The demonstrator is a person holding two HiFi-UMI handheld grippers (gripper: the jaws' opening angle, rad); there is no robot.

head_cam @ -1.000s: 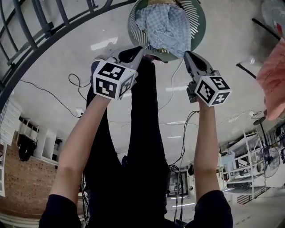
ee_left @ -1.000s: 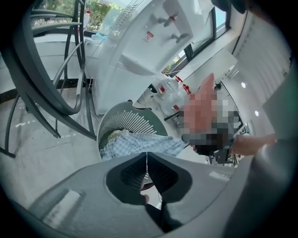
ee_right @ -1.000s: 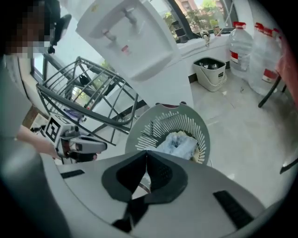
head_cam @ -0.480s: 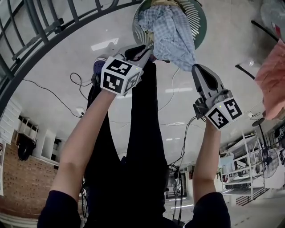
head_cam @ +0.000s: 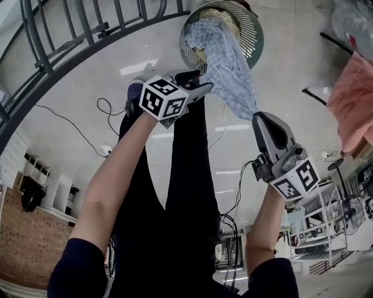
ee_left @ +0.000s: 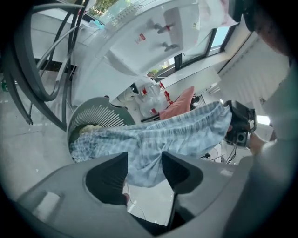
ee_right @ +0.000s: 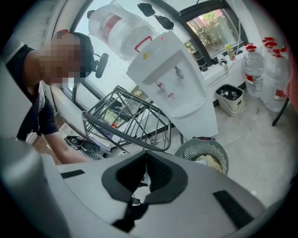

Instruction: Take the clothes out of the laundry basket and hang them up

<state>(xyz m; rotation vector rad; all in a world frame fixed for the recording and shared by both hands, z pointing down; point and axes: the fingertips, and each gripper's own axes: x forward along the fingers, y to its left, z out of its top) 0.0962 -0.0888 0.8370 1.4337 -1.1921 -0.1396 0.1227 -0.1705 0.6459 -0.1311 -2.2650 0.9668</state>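
Observation:
A blue checked garment (head_cam: 230,64) stretches out of the green laundry basket (head_cam: 256,35) to my right gripper (head_cam: 256,116), which is shut on its end. In the left gripper view the same garment (ee_left: 177,137) spans from the basket (ee_left: 100,114) to the right gripper (ee_left: 238,125). My left gripper (head_cam: 201,87) sits beside the garment's middle. Its jaws (ee_left: 144,160) have just been opening and stand apart, with the cloth hanging just beyond them, untouched by the pads. In the right gripper view the jaws (ee_right: 145,155) are pressed together above the basket (ee_right: 186,151).
A yellowish cloth (head_cam: 215,14) lies in the basket. A dark metal drying rack (head_cam: 70,46) curves at the upper left. A pink cloth (head_cam: 352,105) hangs at the right. A white water dispenser (ee_right: 181,83) stands behind the basket. Cables (head_cam: 105,107) lie on the floor by the person's legs (head_cam: 180,192).
The right gripper has risen and drawn away from the basket, pulling the checked garment out into a long band. The left gripper's jaws have opened and let go of the cloth.

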